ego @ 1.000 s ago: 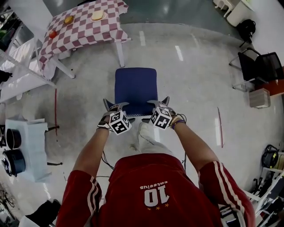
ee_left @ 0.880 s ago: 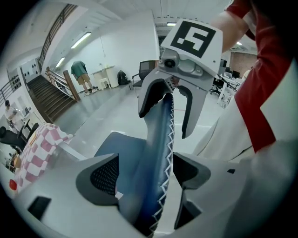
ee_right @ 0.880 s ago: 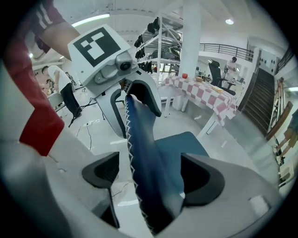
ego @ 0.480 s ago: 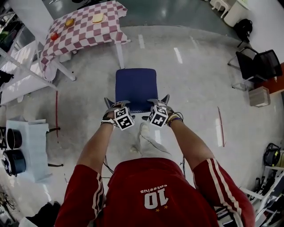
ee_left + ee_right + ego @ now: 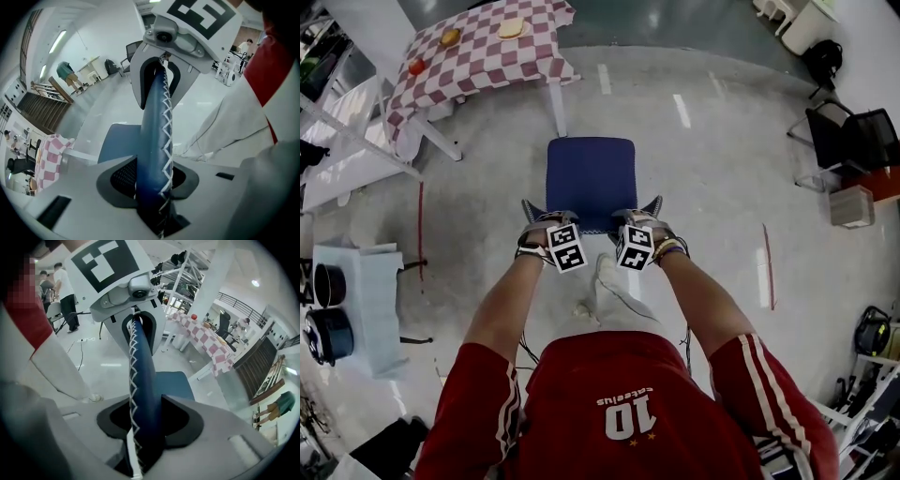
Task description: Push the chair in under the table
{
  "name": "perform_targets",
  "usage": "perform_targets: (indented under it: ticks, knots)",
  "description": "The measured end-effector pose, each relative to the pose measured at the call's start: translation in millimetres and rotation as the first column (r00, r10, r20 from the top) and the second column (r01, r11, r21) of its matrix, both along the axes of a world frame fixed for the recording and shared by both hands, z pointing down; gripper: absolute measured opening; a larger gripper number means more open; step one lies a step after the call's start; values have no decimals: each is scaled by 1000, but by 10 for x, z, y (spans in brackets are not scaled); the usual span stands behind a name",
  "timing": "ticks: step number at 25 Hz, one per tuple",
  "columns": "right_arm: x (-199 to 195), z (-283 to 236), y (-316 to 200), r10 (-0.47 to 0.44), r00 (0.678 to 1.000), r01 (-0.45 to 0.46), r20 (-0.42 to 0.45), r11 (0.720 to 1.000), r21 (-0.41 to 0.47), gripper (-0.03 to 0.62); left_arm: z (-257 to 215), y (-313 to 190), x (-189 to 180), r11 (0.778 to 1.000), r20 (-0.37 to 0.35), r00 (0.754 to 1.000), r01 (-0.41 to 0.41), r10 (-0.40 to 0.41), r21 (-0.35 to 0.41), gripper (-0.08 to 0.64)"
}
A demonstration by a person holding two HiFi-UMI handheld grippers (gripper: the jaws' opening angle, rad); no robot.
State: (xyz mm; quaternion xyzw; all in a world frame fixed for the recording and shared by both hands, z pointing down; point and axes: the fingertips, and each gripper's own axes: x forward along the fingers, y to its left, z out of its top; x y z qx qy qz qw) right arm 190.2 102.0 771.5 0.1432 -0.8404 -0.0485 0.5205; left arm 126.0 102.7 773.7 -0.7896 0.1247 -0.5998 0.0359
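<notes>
A chair with a blue seat (image 5: 591, 178) stands on the floor, a step short of the table with the red-and-white checked cloth (image 5: 483, 56). Its blue backrest, edged with white zigzag stitching (image 5: 157, 140), runs between both pairs of jaws (image 5: 143, 380). My left gripper (image 5: 546, 223) holds the backrest's top edge at its left end. At the right end my right gripper (image 5: 639, 221) grips the same edge. Both pairs of jaws have just been closing and now press on the backrest. The chair's legs are hidden.
Food items lie on the checked table. A white rack (image 5: 342, 150) stands at the left. Below it a pale blue stand (image 5: 366, 309) carries black pots. A black office chair (image 5: 853, 141) and a box (image 5: 848, 206) are at the right. Red tape strips (image 5: 419, 230) mark the floor.
Both grippers have closed their jaws onto the backrest's top edge. The marker cubes have rolled slightly and stand a little closer together. The chair has stayed where it was.
</notes>
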Motion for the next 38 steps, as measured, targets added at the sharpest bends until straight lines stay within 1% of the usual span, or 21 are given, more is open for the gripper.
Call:
perform_targets:
  ticks: [4,8,11,18,25,30,38]
  knots:
    - [-9,26,9,-36,999,36,-15,999,31,89,20,5,-7,1000,-1,1000,8,-8,-18,77]
    - [-26,27,-20,-56,998,58,-26,997,59,69,15,-11,-28,998,6,1000,27,-27,-56,66]
    - [-119,20,36,-81,996,82,-27,994,67,64,0,10,-121,997,14,999,34,-33,-73,66]
    - [-298,-11,4,-123,992,124,-17,987,98,60,-29,-46,-297,996,36,998,50,-48,-69,66]
    - [-471,-55,-167,-179,984,179,-12,976,123,61,-74,-184,-465,993,46,994,98,-95,-68,66]
    - [-647,-77,-333,-225,974,224,-7,966,128,61,-99,-301,-645,985,54,987,156,-153,-70,66]
    - [-1092,-154,-776,-323,946,320,0,936,144,63,-170,-668,-1079,964,66,964,260,-257,-55,66]
